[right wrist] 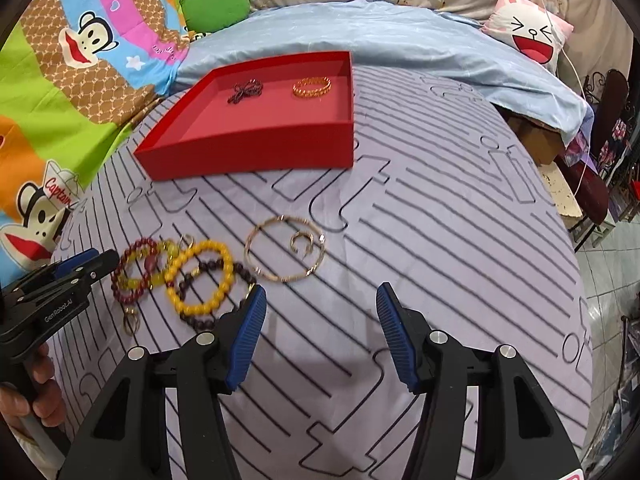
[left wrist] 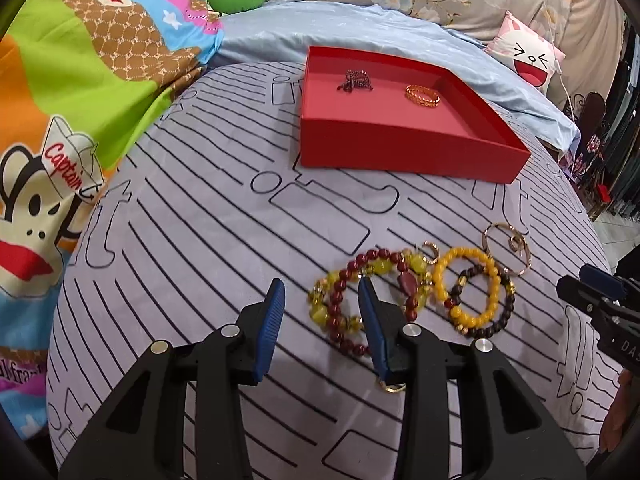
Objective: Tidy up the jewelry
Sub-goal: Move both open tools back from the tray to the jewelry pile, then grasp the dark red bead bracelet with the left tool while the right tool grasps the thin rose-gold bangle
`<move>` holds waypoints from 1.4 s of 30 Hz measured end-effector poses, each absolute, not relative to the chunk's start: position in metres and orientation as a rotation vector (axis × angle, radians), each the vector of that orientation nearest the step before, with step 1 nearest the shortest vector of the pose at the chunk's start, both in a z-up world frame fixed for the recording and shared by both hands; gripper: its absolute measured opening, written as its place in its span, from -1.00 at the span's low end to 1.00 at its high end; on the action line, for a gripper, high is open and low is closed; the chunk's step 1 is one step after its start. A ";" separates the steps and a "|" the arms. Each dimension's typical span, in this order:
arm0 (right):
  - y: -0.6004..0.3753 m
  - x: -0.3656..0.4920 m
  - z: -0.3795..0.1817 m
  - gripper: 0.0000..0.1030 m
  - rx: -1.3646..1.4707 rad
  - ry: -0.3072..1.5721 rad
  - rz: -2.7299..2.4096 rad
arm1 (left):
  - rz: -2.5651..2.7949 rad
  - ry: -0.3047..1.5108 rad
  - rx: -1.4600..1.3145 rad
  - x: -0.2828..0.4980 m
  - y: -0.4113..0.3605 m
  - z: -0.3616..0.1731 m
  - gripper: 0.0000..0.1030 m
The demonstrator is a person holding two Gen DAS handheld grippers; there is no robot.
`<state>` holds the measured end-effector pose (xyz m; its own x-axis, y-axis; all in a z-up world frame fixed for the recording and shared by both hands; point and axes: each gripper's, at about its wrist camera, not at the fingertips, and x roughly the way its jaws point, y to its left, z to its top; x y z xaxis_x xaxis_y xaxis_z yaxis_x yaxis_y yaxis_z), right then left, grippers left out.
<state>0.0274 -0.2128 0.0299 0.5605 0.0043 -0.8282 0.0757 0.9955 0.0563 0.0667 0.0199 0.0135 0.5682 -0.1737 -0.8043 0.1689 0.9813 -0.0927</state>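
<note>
Pick step, approx: left claw (left wrist: 322, 286) narrow, empty, over red-yellow bracelet (left wrist: 362, 300); right claw (right wrist: 320, 296) wide, empty. Next: grip bracelet, move to red tray (left wrist: 400, 160).

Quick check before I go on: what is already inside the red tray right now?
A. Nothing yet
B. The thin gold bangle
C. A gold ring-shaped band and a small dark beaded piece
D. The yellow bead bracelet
C: the red tray holds only a gold band and a small dark beaded piece; the yellow bead bracelet and the thin gold bangle lie on the striped cloth outside it.
</note>
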 end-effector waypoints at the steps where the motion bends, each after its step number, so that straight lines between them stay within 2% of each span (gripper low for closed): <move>1: -0.212 0.026 0.029 0.08 0.086 0.978 -0.041 | -0.202 0.949 -0.010 0.065 0.021 0.011 -0.29; 13: -0.206 0.025 0.024 0.08 0.089 0.988 -0.029 | -0.213 0.967 -0.019 0.066 0.017 0.002 -0.34; 16: -0.206 0.026 0.023 0.08 0.090 0.990 -0.029 | -0.221 0.973 -0.034 0.069 0.017 0.001 -0.45; 21: -0.209 0.030 0.020 0.08 0.103 0.999 -0.031 | -0.233 0.986 -0.042 0.073 0.016 0.000 -0.75; 25: -0.210 0.034 0.019 0.08 0.104 0.999 -0.031 | -0.247 0.982 -0.049 0.072 0.015 0.002 -0.85; 42: -0.197 0.074 0.014 0.09 0.088 0.992 -0.013 | -0.293 0.948 -0.041 0.072 0.005 0.016 -0.85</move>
<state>0.0736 -0.1972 0.0143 0.5473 0.0290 -0.8364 0.0512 0.9964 0.0681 0.0720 0.0047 0.0159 0.5466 -0.2656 -0.7942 0.2294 0.9596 -0.1631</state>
